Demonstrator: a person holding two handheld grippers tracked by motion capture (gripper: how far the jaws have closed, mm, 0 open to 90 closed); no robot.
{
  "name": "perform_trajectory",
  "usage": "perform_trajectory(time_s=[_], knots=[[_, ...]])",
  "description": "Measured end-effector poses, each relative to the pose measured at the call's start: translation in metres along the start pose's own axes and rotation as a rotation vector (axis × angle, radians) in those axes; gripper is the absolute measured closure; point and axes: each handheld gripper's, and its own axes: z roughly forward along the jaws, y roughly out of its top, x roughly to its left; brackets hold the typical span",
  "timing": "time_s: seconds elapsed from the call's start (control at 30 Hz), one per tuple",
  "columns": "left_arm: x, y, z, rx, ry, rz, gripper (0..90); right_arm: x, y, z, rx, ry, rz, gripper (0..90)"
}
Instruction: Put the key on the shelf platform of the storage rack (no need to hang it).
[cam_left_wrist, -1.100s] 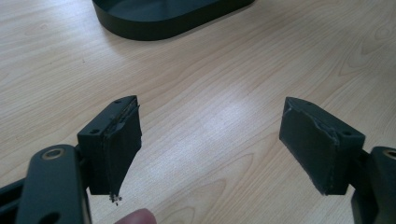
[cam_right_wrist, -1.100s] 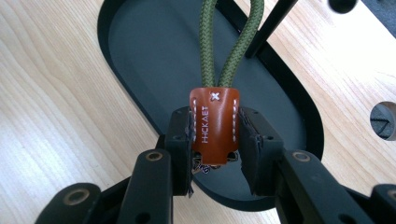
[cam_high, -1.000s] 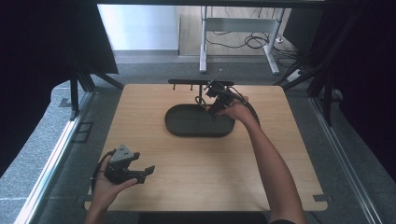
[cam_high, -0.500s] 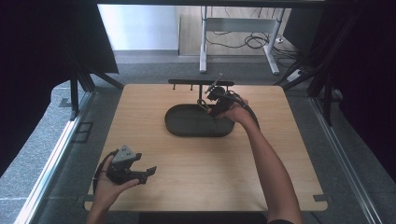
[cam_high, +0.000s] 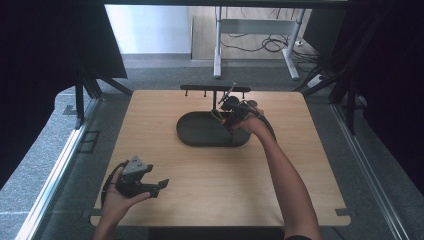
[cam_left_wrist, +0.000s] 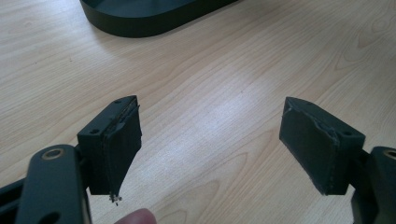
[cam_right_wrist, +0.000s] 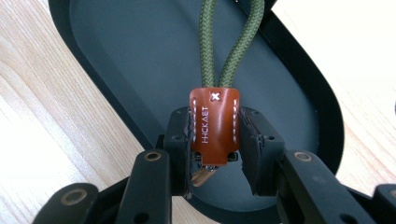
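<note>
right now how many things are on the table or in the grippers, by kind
Black oval tray: 1
Black rack with pegs: 1
Keychain, brown leather tab on a green cord loop, clamped in the right gripper over the tray: 1
Grippers, counting the open left gripper: 2
Total: 5

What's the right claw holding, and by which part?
The right claw is shut on a key strap's brown leather tab, green cord loop pointing away over the black tray.

Left tool agape, right tool clamped
</note>
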Motion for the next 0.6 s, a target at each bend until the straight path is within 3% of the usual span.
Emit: perform_trajectory(time_s=[0.33,0.6], knots=[[-0.0005,0.0002,0.0002,0.0,0.0,0.0,21.2,0.0009,-0.0028,0.0053,0.011,0.005,-0.015,60.0],[-0.0004,0.0001,0.0007,0.002,0.002,0.002,21.2,0.0013,-0.0057,0.0002,-0.006,0.001,0.011,53.7]])
